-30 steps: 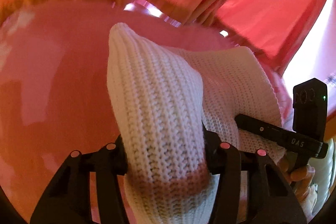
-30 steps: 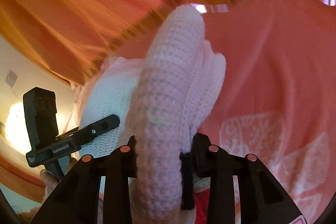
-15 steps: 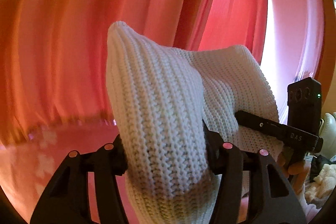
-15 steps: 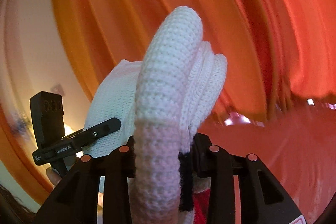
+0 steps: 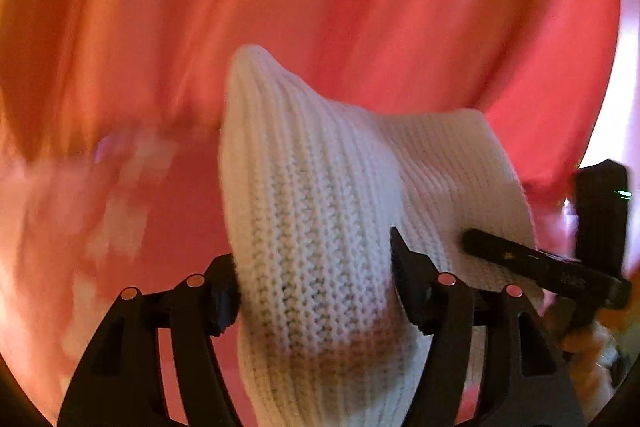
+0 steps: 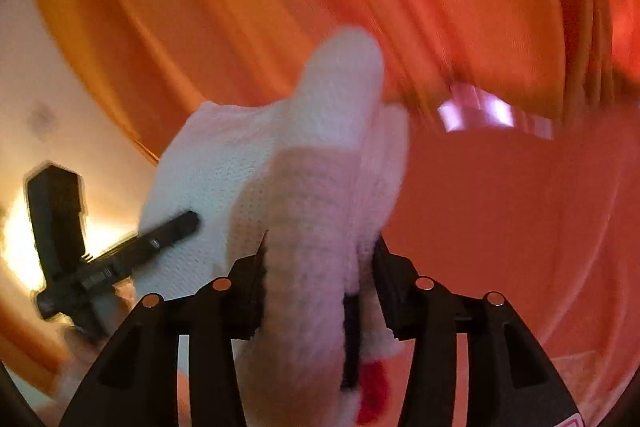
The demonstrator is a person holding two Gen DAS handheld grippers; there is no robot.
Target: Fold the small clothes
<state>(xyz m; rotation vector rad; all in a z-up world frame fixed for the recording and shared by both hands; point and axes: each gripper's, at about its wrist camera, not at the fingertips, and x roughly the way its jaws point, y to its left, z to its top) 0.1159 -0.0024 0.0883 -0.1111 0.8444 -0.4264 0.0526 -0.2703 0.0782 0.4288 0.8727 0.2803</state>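
A white ribbed knit garment [image 5: 316, 211] hangs stretched between both grippers, off the surface. My left gripper [image 5: 316, 287] is shut on one bunched edge of it. My right gripper [image 6: 320, 279] is shut on the other edge of the garment [image 6: 312, 187], which has a small red patch low down. In the left wrist view the right gripper [image 5: 552, 267] shows at the right, its finger against the knit. In the right wrist view the left gripper [image 6: 116, 255] shows at the left.
Red-orange curtains [image 5: 320, 7] fill the background in both views. A pink cloth-covered surface [image 6: 520, 227] with a pale pattern lies below. A bright window strip [image 5: 616, 99] is at the far right.
Both grippers, still holding the garment, have tilted down again after swinging up toward the curtains; the pink surface comes back into view. The frames are motion-blurred.
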